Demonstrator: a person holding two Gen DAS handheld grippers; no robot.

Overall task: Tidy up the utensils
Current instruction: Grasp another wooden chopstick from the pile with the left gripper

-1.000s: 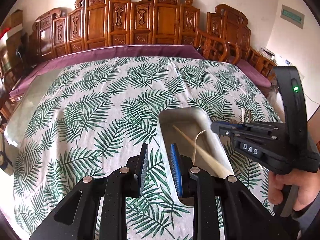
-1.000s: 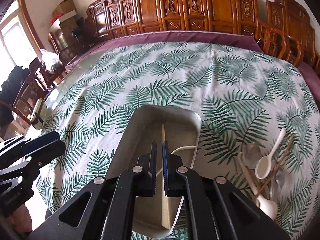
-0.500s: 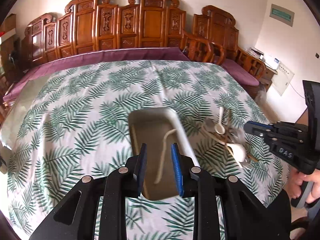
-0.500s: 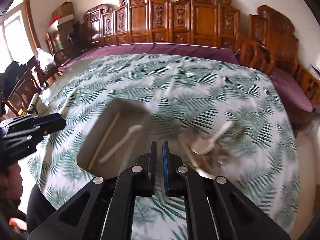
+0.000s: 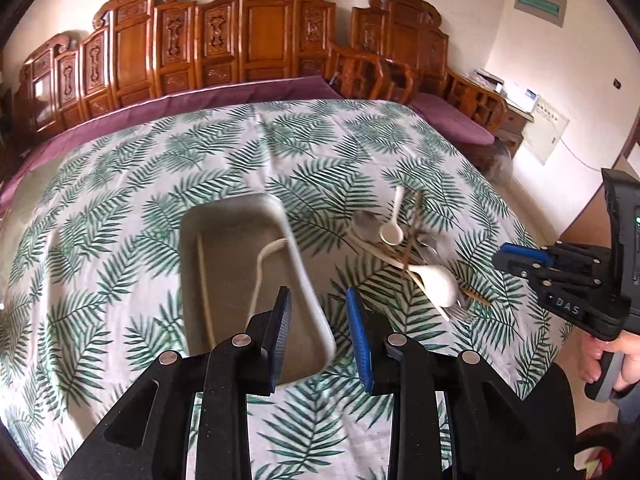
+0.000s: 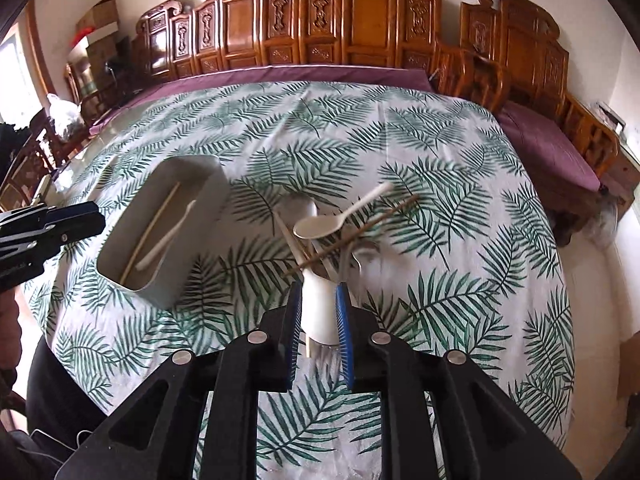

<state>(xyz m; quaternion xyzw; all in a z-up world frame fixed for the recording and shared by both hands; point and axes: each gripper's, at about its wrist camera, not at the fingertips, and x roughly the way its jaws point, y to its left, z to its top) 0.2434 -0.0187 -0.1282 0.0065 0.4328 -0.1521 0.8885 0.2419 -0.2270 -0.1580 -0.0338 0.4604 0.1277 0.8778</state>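
Palm-leaf tablecloth [image 6: 460, 168] over table, carved wooden chairs [image 6: 360, 20] behind, grey tray [image 6: 160, 280] with chopstick, left gripper [image 5: 318, 314] released, right gripper [image 6: 318, 306] parted around white spoon [image 6: 320, 308].

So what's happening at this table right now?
A person with a gripper in each hand is sorting utensils into a grey bin, which already holds a chopstick and a white spoon. The rest lie in a pile on the leaf-print cloth. The right gripper is open over the pile, its fingers either side of a white spoon bowl. The left gripper hangs open and empty above the bin's near corner.
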